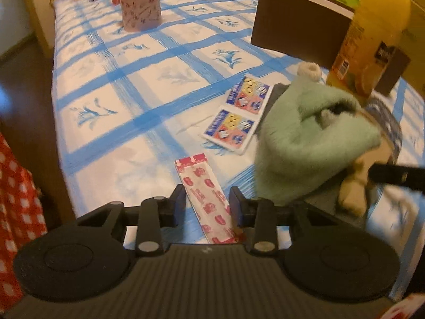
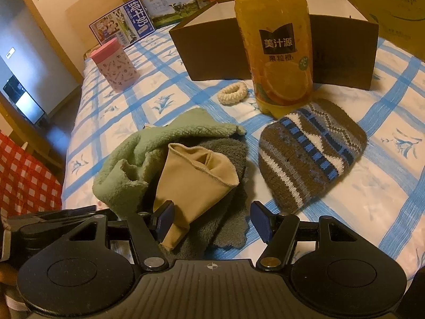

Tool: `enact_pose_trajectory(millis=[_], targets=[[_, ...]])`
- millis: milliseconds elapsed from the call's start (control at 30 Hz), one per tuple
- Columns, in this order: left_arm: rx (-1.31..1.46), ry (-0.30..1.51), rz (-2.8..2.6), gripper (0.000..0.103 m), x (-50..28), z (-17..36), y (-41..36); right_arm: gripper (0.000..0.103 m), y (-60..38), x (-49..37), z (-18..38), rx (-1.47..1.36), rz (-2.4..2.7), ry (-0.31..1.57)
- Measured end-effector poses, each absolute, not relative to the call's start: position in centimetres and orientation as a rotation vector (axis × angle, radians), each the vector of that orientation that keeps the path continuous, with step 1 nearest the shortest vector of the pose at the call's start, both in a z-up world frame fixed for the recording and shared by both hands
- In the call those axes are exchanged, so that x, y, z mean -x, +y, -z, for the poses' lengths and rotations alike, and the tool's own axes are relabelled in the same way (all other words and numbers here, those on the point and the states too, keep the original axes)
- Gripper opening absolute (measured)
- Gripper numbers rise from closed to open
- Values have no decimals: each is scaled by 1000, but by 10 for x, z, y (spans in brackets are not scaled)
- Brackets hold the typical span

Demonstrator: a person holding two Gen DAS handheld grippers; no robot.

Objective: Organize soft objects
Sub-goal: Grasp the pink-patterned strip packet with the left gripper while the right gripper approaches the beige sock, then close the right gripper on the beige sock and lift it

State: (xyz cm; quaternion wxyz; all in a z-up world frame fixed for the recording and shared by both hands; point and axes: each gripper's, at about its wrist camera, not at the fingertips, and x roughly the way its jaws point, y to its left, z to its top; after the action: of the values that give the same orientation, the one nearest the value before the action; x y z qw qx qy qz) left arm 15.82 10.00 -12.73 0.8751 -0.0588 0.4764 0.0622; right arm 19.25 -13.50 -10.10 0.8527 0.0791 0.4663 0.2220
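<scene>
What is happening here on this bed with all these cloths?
A person is sorting soft things on the blue checked bedsheet with two hand-held claws. The left claw hangs open around a red-printed bandage strip, not gripping it. The right claw is open over a pile of a green fleece cloth, a tan fabric piece and a grey fleece cloth. A striped knit hat lies untouched beside an orange juice bottle.

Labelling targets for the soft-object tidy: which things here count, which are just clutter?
Job:
green fleece cloth
grey fleece cloth
tan fabric piece
knit beanie
braided ring

Clutter:
juice bottle
brown box
pink tin
bandage strip
sticker sheets
</scene>
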Motion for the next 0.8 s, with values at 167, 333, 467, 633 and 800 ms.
enact_pose_trajectory(millis=[167,333,467,633,800], targets=[[52,1007,-105,36,-147,125,115,64,-133,-190,101,-169,-478,979],[118,1015,-127,36,-153,129,120,64,-129,-189,102,-170,-482,979],[97,1002,-150,26,-156,129,114,64,-126,-190,101,-167,-474,969],[89,989,-142,25,-156,124,118,64,-122,-192,101,-166,-457,957],[69,953,-122,25,-157,113,117,64,-116,-196,106,-191,-436,971]])
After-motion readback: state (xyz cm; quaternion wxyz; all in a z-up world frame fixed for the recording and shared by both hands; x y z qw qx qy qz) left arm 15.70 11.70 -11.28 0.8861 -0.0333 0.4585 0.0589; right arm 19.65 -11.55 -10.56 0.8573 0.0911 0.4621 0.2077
